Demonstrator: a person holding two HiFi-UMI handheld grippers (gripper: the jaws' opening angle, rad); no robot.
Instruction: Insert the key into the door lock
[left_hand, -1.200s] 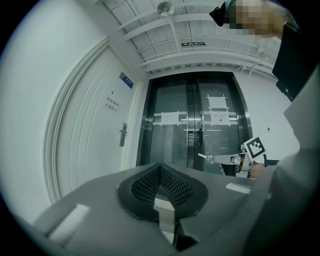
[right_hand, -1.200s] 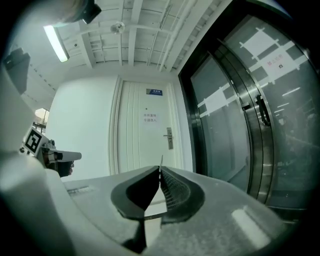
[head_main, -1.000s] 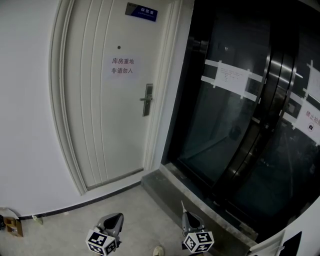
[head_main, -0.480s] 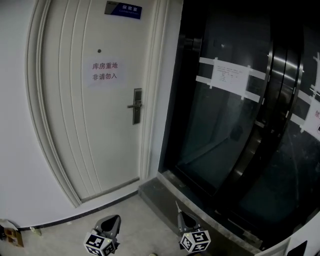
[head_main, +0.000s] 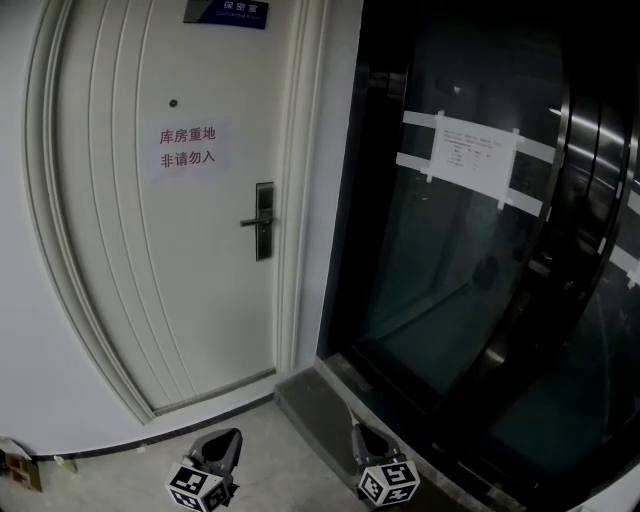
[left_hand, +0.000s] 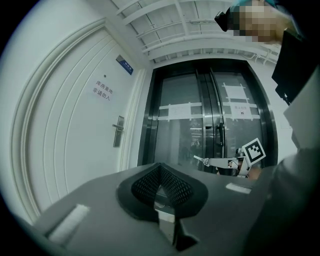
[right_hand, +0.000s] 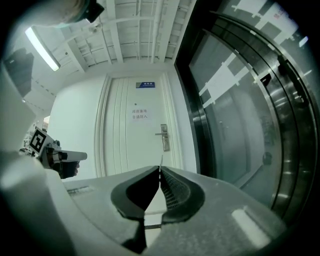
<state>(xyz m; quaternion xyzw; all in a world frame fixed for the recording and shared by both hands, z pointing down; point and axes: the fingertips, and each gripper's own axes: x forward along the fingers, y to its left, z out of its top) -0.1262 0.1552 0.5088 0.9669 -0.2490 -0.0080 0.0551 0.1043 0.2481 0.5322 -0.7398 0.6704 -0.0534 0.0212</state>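
Observation:
The white door (head_main: 150, 260) stands ahead on the left, with a dark metal lock plate and lever handle (head_main: 263, 221) on its right edge. The lock also shows in the left gripper view (left_hand: 118, 131) and in the right gripper view (right_hand: 164, 137). My right gripper (right_hand: 159, 169) is shut on a thin silver key (right_hand: 160, 161) whose tip sticks out past the jaws towards the door. From the left gripper view, that key (left_hand: 200, 159) pokes out of the right gripper (left_hand: 210, 161). My left gripper (left_hand: 160, 166) is shut and holds nothing. Both grippers sit low in the head view, far from the lock.
A dark glass door (head_main: 470, 260) with taped white papers fills the right side. A grey stone threshold (head_main: 310, 395) runs along its foot. A paper notice (head_main: 188, 146) and a blue sign (head_main: 226, 10) are on the white door. A small box (head_main: 15, 468) lies at the wall's base, far left.
The door and its lock plate have grown larger and slid leftwards in the head view as I came closer. Both grippers keep their places at the bottom edge, jaws unchanged.

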